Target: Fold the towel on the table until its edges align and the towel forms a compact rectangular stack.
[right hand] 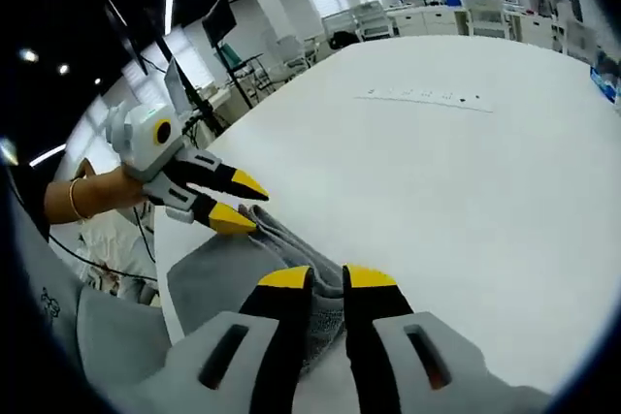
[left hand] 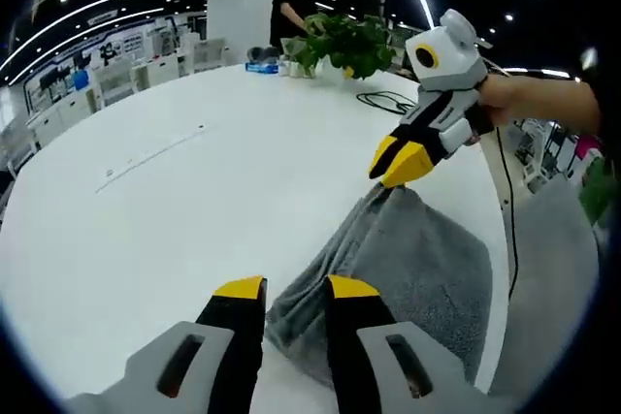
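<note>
Both your grippers pinch the grey towel (left hand: 417, 269) at the white table's (left hand: 194, 191) edge: your left gripper (left hand: 295, 290) grips one bunched end with narrow jaws, your right gripper (left hand: 396, 164) clamps the far end.

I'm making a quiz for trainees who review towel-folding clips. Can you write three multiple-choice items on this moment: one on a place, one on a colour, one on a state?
1. Where does the grey towel lie?
A. near the edge of the white table
B. on the floor
C. on a chair

2. What colour are the tips of each claw?
A. red
B. yellow
C. green

3. What state is the towel in?
A. spread flat
B. a neat stack
C. bunched, pinched at two ends

Key:
1 A, the towel rests by the table's rim.
2 B, the left claw and right claw both end in yellow.
3 C, each claw grips a gathered end, folds running between them.
</note>
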Action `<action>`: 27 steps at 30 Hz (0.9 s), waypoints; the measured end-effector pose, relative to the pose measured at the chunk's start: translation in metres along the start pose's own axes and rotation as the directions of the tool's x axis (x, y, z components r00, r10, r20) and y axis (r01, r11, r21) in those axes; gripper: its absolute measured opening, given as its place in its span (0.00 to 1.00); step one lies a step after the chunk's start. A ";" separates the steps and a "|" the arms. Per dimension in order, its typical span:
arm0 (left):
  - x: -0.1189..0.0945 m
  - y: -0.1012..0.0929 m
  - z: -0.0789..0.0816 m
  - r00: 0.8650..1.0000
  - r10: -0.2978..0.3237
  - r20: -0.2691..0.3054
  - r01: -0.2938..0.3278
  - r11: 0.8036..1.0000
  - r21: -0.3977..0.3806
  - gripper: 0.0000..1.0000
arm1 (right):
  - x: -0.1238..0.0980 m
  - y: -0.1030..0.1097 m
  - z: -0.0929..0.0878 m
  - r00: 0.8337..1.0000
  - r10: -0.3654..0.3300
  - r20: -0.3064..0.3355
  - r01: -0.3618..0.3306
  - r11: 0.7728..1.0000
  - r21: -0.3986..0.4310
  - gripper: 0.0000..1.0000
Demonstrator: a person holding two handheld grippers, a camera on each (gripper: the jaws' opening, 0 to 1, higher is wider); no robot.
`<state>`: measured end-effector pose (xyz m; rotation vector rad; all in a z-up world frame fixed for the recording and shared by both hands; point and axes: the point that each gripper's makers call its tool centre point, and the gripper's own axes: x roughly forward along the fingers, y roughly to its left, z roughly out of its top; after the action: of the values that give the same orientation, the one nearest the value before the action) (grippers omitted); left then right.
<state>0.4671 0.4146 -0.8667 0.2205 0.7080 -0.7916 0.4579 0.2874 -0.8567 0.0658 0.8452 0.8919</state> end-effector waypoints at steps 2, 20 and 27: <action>-0.007 0.011 -0.001 0.998 0.059 -0.001 -0.059 0.998 0.005 0.28 | -0.003 0.000 -0.004 1.000 -0.011 -0.007 0.011 1.000 -0.002 0.24; -0.005 0.000 -0.044 1.000 0.012 -0.018 -0.016 0.979 -0.201 0.28 | 0.005 0.003 -0.040 0.999 -0.033 -0.040 0.035 0.998 0.045 0.19; 0.006 -0.003 -0.048 0.999 0.003 -0.034 -0.010 0.977 -0.213 0.21 | 0.018 -0.003 -0.052 0.995 -0.068 -0.072 0.070 0.997 0.023 0.16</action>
<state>0.4437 0.4294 -0.9068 0.0418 0.8171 -0.7011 0.4313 0.2837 -0.9046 0.0270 0.9199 0.8226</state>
